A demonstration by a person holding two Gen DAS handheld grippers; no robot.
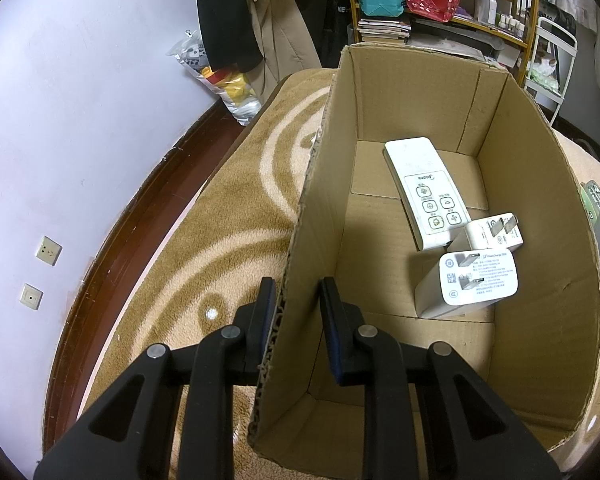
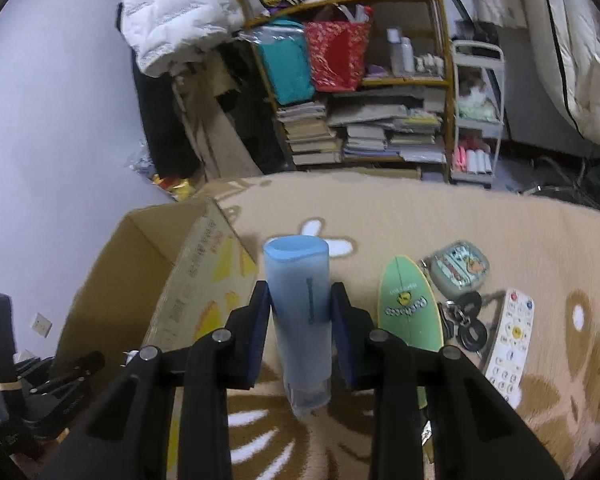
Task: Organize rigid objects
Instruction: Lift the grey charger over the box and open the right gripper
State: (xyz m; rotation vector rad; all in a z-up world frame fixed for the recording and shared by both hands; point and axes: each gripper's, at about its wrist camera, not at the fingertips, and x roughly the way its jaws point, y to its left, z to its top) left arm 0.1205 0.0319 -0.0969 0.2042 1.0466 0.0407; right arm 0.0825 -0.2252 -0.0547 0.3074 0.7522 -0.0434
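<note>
My right gripper (image 2: 300, 306) is shut on a pale blue plastic tube (image 2: 300, 280), held above the beige rug just right of the cardboard box (image 2: 172, 276). My left gripper (image 1: 296, 294) sits astride the left wall of the box (image 1: 312, 220); the outer pad touches the wall and the inner pad stands a little apart. Inside the box lie a white remote (image 1: 424, 192) and two white chargers (image 1: 490, 232) (image 1: 468, 284). On the rug to the right lie a green board-shaped item (image 2: 410, 308), a patterned case (image 2: 458, 268), black keys and rings (image 2: 466, 320) and a white remote (image 2: 508, 340).
The rug (image 2: 420, 216) runs to a wooden shelf (image 2: 380, 80) stacked with books and bags, and a white trolley (image 2: 476, 120) beside it. A purple wall (image 1: 80, 120) with sockets and a dark skirting lies left of the box. Black gear (image 2: 40, 392) stands at the lower left.
</note>
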